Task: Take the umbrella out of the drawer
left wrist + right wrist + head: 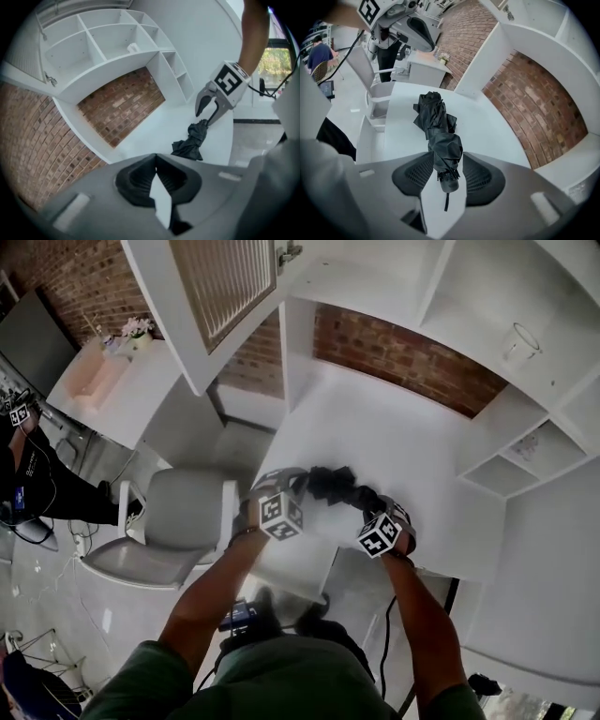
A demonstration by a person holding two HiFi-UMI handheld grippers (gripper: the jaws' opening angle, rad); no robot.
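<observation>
While right gripper (446, 169) grips its handle end, umbrella (435, 123) points away across desk (497, 129)

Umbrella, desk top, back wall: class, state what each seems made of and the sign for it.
Umbrella: matt black cloth, probably synthetic; it crumples in soft folds. Desk top: smooth white board, perhaps laminate or paint; faint sheen. Back wall: rough red brick, pale mortar joints.
</observation>
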